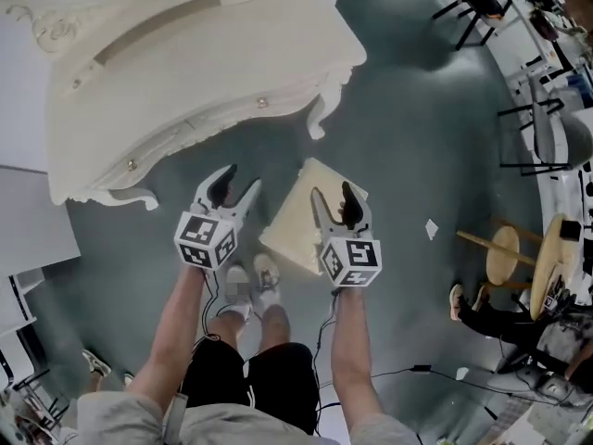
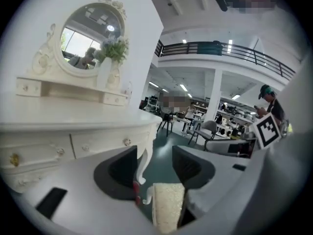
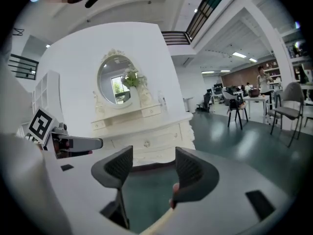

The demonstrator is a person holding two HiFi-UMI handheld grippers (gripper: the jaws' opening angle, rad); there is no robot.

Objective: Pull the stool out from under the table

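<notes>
Stool [image 1: 295, 213] is standing on the green floor [image 1: 398, 137], clear of the table and just in front of the person's shoes [image 1: 252, 281], with both grippers hanging above it. The left gripper [image 1: 239, 180] is holding its jaws apart with nothing pressed between them; in its own view [image 2: 155, 168] the stool's cream cushion [image 2: 168, 204] is showing far below the gap. The right gripper [image 1: 332, 191] is likewise standing open and empty [image 3: 149, 168], only the cushion's edge [image 3: 156, 224] peeking in at the bottom. Beyond them the white dressing table [image 1: 204, 72] is facing the person, its curved leg [image 1: 320, 119] near the stool, its oval mirror [image 3: 115, 84] rising against the wall.
</notes>
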